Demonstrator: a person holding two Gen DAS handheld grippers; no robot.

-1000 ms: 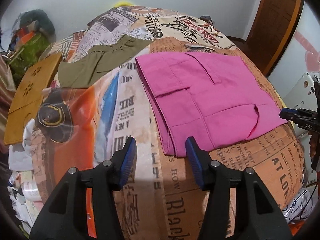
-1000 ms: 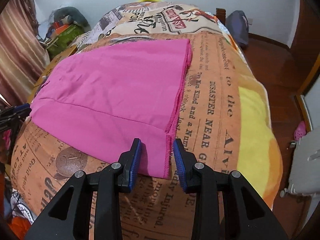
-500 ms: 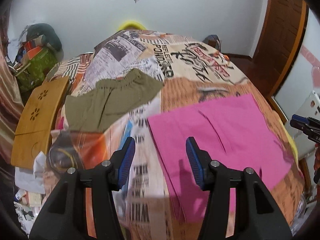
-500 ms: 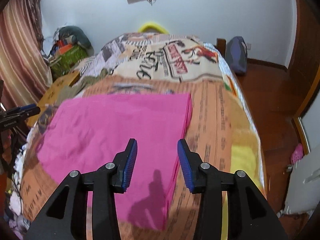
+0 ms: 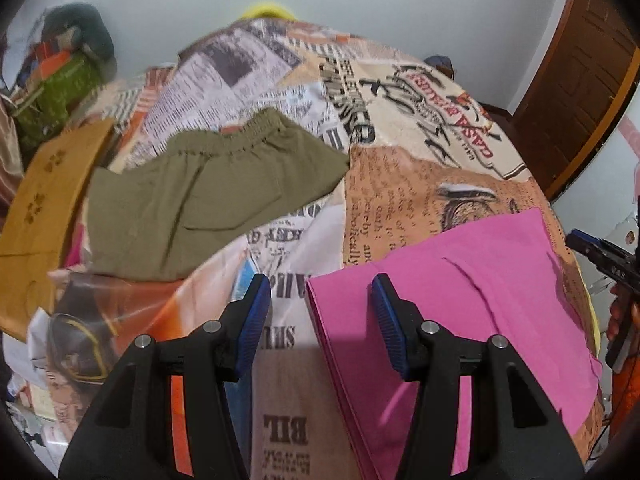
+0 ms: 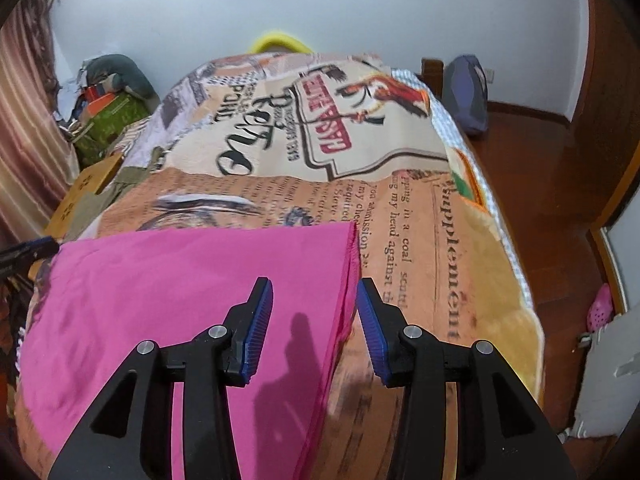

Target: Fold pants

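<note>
- Hovering over a bed [image 6: 460, 240] draped in a newspaper-print blanket, two hand-held grippers hang above pink pants [image 5: 480, 300] that lie flat on the near part of it, already doubled into a neat rectangle.
- The left gripper [image 5: 322, 320] stands with its jaws apart and nothing between the pads; the pants' left folded edge lies below the gap, untouched.
- The right gripper [image 6: 314, 318] is likewise empty, jaws parted, straddling the pants' right edge from above without pinching it.
- Olive pants [image 5: 208, 196] lie loosely spread farther up the bed, waistband bunched, well apart from the pink pair and not yet folded by the look of it.
- A wooden board [image 5: 44, 200] leans at the bed's left side, beside a pile of clutter.
- Likely risk: a claw coming down on the stacked pink edge could catch only the top layer, peeling the fold open instead of lifting the whole bundle.
- Thin cloth on soft bedding may let the pads also nip the blanket beneath, dragging both together.
- If the two hands pull unevenly, the rectangle would skew and the layers slide apart.
- Should the olive pair be next, its rumpled waistband could bunch further if seized at one point only.
</note>
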